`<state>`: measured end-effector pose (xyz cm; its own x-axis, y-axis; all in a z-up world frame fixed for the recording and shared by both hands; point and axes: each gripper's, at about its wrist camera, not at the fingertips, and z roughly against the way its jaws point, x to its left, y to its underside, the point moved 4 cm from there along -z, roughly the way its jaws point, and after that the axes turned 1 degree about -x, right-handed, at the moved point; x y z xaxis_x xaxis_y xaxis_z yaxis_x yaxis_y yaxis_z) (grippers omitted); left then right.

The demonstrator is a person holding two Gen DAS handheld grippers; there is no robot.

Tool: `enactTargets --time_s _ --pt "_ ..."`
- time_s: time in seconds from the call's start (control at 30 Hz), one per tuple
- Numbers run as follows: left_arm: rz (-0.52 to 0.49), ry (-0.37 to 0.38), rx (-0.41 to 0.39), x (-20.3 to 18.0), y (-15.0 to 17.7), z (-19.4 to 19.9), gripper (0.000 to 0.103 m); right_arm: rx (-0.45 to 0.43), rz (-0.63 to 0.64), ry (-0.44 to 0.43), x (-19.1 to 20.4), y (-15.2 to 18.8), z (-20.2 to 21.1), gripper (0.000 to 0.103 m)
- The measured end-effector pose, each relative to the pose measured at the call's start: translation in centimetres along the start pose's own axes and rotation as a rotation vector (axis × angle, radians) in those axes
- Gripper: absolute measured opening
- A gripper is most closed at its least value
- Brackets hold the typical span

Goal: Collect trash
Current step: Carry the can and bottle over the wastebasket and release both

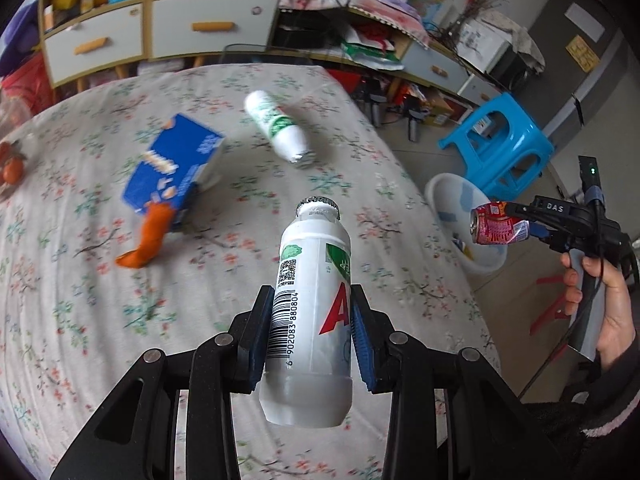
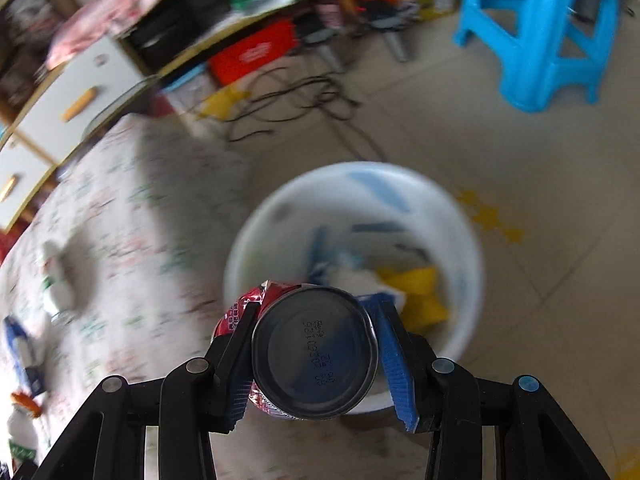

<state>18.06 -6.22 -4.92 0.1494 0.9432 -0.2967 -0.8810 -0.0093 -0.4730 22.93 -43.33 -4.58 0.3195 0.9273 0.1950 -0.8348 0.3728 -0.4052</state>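
Observation:
My left gripper is shut on a white plastic bottle with a barcode and red lettering, held above the floral-clothed table. On the table lie a second white bottle, a blue carton and an orange peel. My right gripper is shut on a crushed red can, its dark base facing the camera, over the near rim of the white bin. In the left wrist view that can hangs in the right gripper beside the bin.
The bin holds yellow, blue and white scraps. A blue plastic stool stands on the floor beyond it. Cables lie on the floor near cluttered low cabinets. Small orange fruit sits at the table's left edge.

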Motion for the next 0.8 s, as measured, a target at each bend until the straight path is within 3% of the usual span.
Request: enactTargets --time_s 0.2,0.37,0.6,0.8 --pt "-0.079 0.024 0.015 -4.4 -1.1 -2.3 0.039 0.054 -0.080 -0.021 -3.8 -0.1 -1.2 0.054" --pt "-0.146 0.054 0.031 -8.5 -2.3 -5.1 0.039 0.031 -0.056 0.014 -5.3 -0.3 0.1 0.066" --pt "-0.233 0.118 0.055 -14.7 -3.9 -9.1 0.039 0.001 0.010 0.080 -8.2 0.4 1.9 0.071" --pt "-0.283 0.148 0.069 -19.1 -4.8 -11.9 0.039 0.007 -0.011 0.081 -10.8 0.9 2.5 0.071"
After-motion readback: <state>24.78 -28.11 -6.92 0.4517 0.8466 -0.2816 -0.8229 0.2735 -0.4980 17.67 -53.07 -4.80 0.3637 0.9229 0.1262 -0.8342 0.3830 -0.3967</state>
